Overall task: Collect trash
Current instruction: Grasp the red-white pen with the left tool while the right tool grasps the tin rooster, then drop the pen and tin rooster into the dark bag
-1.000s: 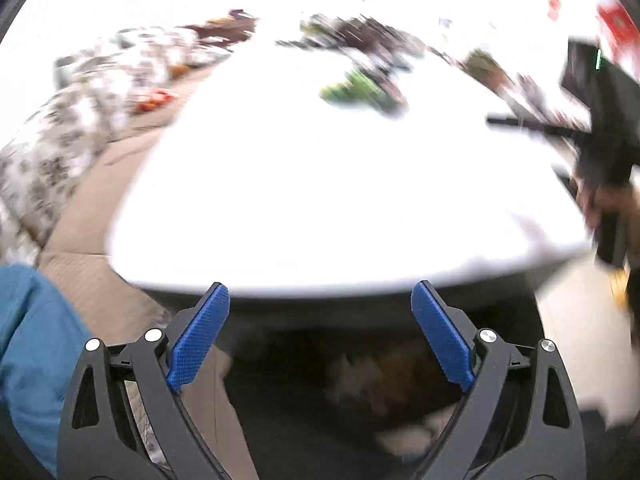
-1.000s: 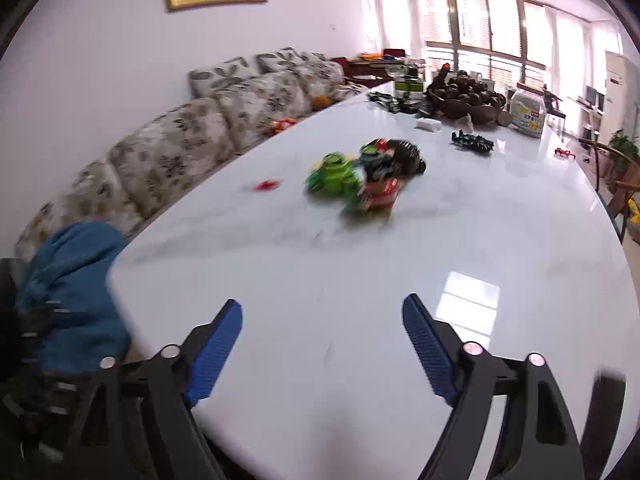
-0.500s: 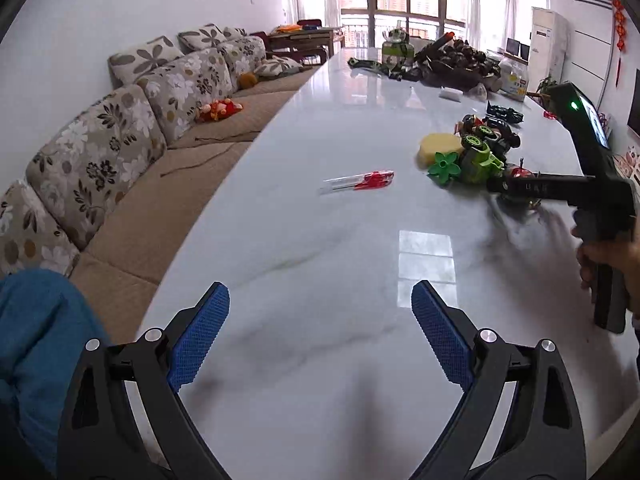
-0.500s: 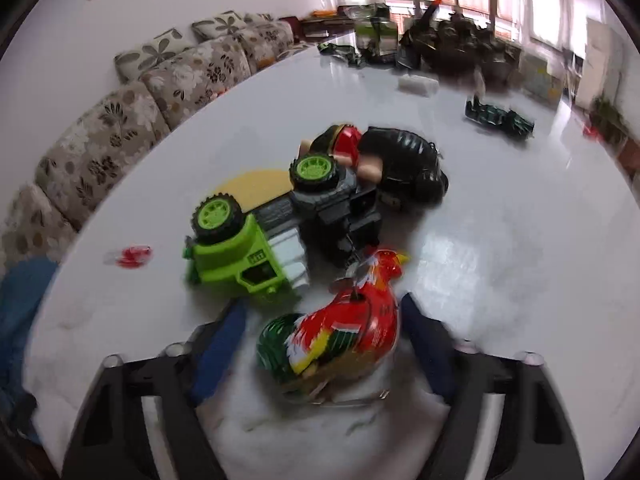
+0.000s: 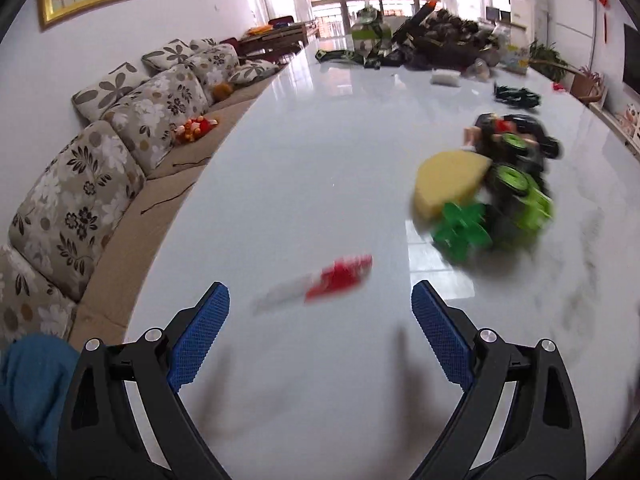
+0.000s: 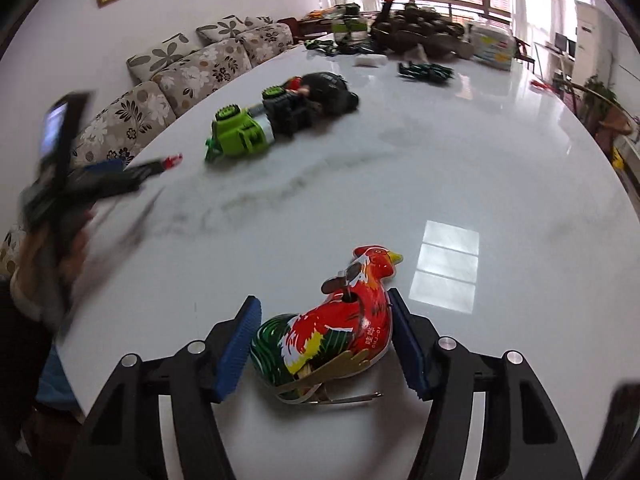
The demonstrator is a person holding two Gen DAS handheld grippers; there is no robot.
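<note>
A red and white wrapper (image 5: pixel 336 276) lies flat on the white marble table (image 5: pixel 320 140), just ahead of my left gripper (image 5: pixel 320 288). That gripper is open, its blue pads wide apart with nothing between them. In the right wrist view the same wrapper (image 6: pixel 173 159) shows as a small red scrap beside the blurred left tool and the hand (image 6: pixel 48 256) holding it. My right gripper (image 6: pixel 323 300) is shut on a painted tin rooster (image 6: pixel 332 336), one blue pad against each side. The rooster is upright, its beak pointing away from me.
A green toy truck (image 6: pixel 240 136) with dark toys, a yellow sponge (image 5: pixel 448 184) and a green flower piece (image 5: pixel 460 232) sit mid-table. More toys and boxes (image 5: pixel 440 40) crowd the far end. A floral sofa (image 5: pixel 80 200) runs along the left; blue cloth (image 5: pixel 32 380) lies near me.
My left gripper swept out over the table up to the wrapper. My right gripper narrowed around the rooster and drew it away from the toy pile toward the near edge.
</note>
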